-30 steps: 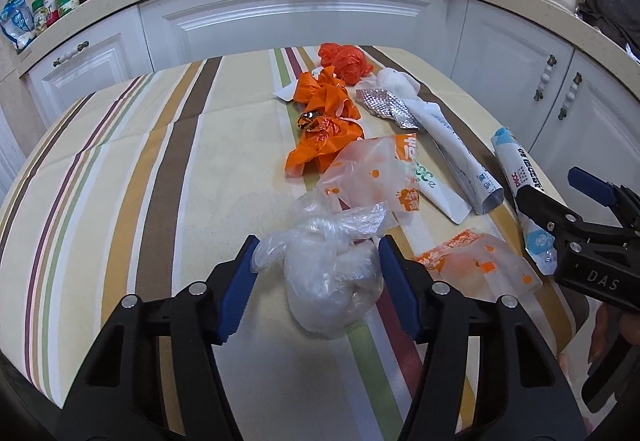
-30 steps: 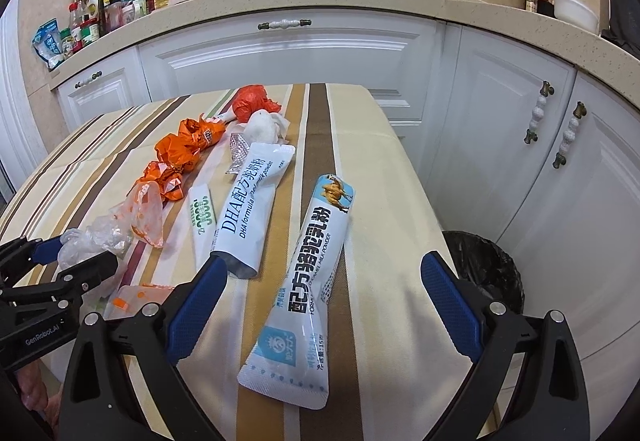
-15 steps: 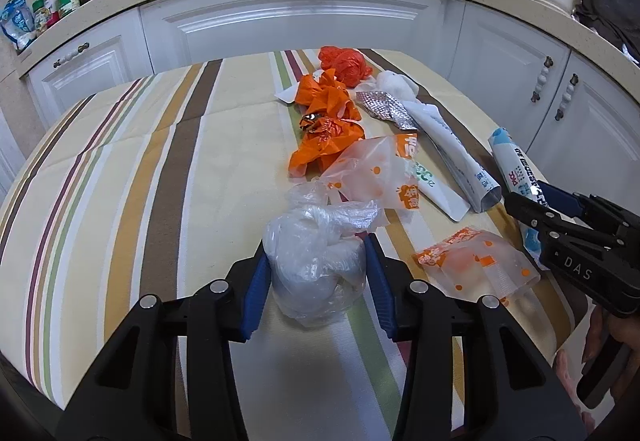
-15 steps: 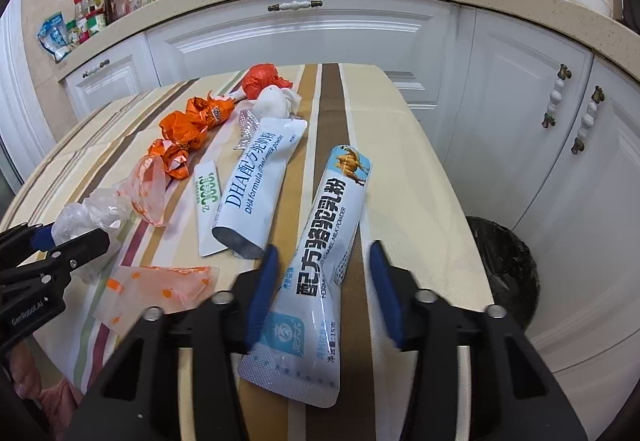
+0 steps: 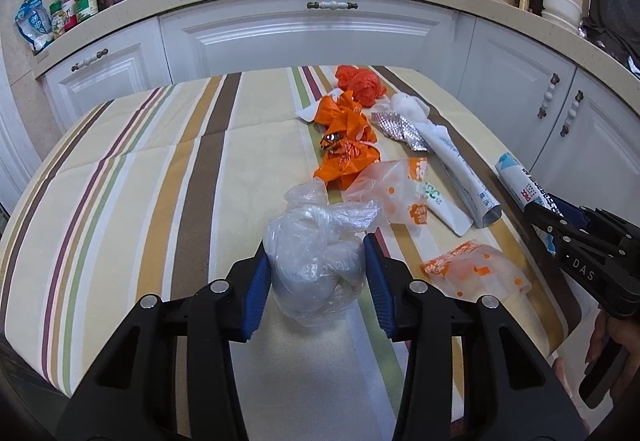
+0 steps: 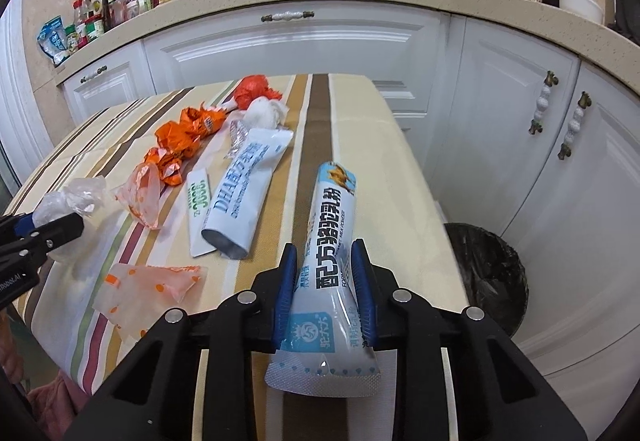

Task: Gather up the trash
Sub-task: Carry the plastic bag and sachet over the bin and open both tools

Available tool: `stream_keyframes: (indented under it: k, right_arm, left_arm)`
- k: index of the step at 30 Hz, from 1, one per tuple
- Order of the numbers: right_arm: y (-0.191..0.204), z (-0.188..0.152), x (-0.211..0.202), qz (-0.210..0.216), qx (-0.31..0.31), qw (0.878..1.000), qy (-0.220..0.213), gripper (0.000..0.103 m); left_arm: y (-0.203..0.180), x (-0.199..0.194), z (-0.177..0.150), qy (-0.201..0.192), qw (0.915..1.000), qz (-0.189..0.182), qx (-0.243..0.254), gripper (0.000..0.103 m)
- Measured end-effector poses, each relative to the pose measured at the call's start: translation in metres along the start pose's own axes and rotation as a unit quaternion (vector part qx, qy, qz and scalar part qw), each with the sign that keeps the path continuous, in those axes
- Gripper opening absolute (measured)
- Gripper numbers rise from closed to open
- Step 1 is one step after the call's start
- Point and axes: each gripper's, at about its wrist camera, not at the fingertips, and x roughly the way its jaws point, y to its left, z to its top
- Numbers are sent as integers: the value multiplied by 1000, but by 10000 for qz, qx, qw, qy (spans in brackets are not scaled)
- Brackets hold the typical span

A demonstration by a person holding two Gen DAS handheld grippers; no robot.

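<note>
Right gripper (image 6: 323, 291) jaws clamp the milk-powder sachet (image 6: 330, 241), its long axis running straight ahead; the trash bin (image 6: 486, 273) lies just right of them. Left gripper (image 5: 316, 281) jaws hold the clear plastic bag (image 5: 316, 245) over the tabletop (image 5: 160, 181), farther from the bin.

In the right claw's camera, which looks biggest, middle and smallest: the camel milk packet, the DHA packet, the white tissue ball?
1. Camel milk packet, though it is nearest, in the right claw.
2. DHA packet.
3. White tissue ball, farthest, so possibly bigger than it looks.
</note>
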Motion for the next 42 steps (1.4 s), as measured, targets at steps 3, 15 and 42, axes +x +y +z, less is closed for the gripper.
stream_keyframes:
  k: [3,15,42]
  right_arm:
    - [-6,3,-4,-79,23,9999,-78,29]
    - [-21,5,-8,-69,137,9997,-174,27]
    - [-22,7,6,238,216,9995,64,25]
  left_arm:
    - [-1,-5,5,-91,10000,5,1,43]
    - [-14,-6,18,-192,9997,-51,118,43]
    - [-19,2,22,-114,9998,-110,134,43]
